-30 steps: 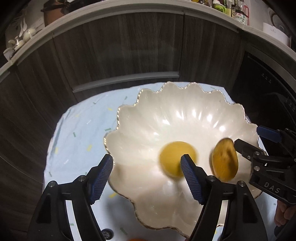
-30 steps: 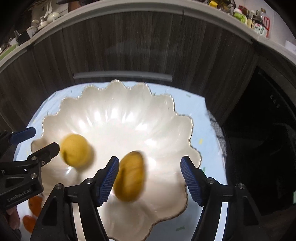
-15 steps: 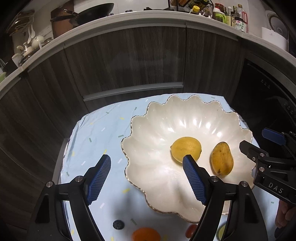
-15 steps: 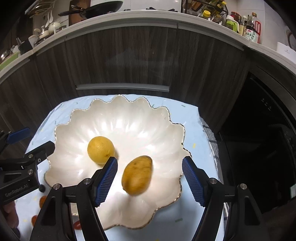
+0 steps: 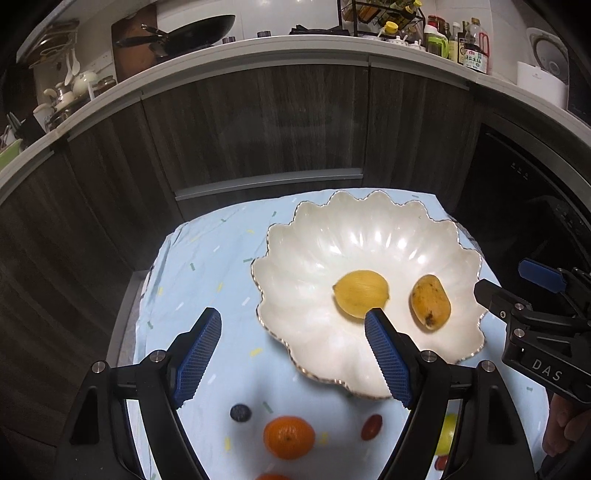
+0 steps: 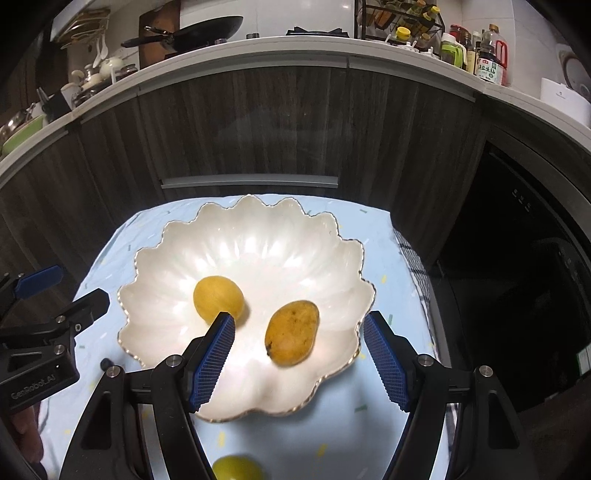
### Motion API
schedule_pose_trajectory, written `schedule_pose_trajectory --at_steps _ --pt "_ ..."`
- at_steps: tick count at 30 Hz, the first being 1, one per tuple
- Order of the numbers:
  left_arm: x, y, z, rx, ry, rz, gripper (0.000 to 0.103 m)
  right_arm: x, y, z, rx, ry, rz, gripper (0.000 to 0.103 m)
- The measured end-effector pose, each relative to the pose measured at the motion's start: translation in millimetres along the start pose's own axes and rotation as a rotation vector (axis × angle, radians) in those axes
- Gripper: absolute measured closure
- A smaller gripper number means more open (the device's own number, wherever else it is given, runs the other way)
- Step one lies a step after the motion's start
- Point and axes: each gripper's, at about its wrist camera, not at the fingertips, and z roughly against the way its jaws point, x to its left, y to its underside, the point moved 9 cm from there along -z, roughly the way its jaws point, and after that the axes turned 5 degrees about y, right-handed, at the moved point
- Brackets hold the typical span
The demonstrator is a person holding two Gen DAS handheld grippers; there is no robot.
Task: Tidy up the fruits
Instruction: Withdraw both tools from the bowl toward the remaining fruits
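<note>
Lemon (image 5: 361,293) and speckled mango (image 5: 430,301) lie apart.

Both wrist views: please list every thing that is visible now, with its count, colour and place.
bowl: 1, pearl white, scalloped, on the cloth
lemon: 1, yellow, in the bowl
mango: 1, yellow-orange, in the bowl, right of the lemon
tangerine: 1, orange, on the cloth, nearer than the bowl
blueberry: 1, dark blue, left of the tangerine
red fruit: 1, dark red, small, right of the tangerine
green-yellow fruit: 1, near edge, partly hidden
cloth: 1, light blue, speckled
wok: 1, black, on the counter
left tool: open, empty
right tool: open, empty
</note>
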Motion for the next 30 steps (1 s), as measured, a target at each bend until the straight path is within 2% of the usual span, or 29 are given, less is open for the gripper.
schedule_pose_trajectory --at_steps 14,20,30 --pt "-7 28 33 -0.008 -0.009 0.009 0.023 4 28 30 0.000 -0.021 0.019 0.030" --pt "-18 50 43 0.014 -0.013 -0.001 0.023 4 43 42 0.000 -0.033 0.052 0.030" --pt "-41 86 51 0.050 0.022 -0.024 0.023 4 77 51 0.029 -0.061 0.112 0.030"
